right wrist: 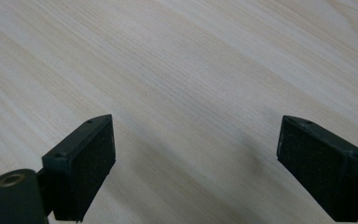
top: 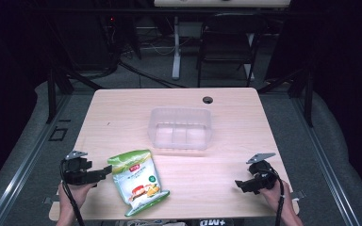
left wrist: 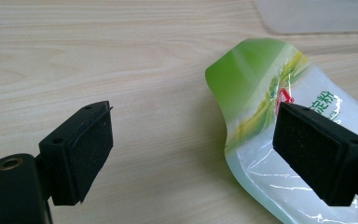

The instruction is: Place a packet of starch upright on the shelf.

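Note:
A green and white snack bag (top: 135, 181) lies flat on the wooden table (top: 122, 117) near its front left. My left gripper (top: 104, 172) stands open just left of the bag's top edge. In the left gripper view the bag (left wrist: 261, 88) lies ahead on the right, and the right jaw overlaps it while the left jaw is over bare wood. A clear plastic container (top: 179, 128) sits at the middle of the table, with nothing visible in it. My right gripper (top: 240, 184) stands open near the front right edge, with bare wood between its pads (right wrist: 307, 161).
A round cable hole (top: 208, 100) marks the table's far edge. Behind the table stand a dark chair (top: 226, 44) and a white desk leg (top: 176, 47). A corner of the clear container (left wrist: 317, 16) shows at the top of the left gripper view.

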`<state>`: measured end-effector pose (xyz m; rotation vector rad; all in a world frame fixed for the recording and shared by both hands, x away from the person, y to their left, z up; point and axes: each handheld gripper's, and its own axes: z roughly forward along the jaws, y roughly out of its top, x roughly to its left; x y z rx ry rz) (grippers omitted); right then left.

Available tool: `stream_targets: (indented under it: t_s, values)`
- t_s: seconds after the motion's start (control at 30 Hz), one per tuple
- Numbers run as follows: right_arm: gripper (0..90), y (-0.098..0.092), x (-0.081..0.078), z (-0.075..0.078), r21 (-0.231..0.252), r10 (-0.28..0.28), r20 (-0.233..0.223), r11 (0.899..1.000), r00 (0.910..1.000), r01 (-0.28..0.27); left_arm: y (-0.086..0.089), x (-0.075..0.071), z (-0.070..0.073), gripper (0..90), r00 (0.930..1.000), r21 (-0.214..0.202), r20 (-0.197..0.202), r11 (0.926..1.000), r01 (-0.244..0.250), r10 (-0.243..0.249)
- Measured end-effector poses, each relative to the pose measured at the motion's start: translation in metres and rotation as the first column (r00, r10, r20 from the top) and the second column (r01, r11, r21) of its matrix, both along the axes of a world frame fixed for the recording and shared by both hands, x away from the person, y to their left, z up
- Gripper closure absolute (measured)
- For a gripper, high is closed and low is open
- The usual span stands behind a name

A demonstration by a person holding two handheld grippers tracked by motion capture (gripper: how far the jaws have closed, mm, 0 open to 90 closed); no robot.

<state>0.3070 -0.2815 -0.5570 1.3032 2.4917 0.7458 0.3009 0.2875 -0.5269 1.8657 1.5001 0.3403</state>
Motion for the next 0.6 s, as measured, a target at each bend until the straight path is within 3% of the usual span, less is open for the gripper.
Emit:
stream_targets:
  t_s: [0.6]
  values:
    - [10.9,0.0,0.0,0.0,-0.014,0.006,0.003,1.0,1.0,-0.006,-0.012,0.0,-0.003,11.3,0.9988,-0.036,-0.019,0.9983,0.046,-0.046]
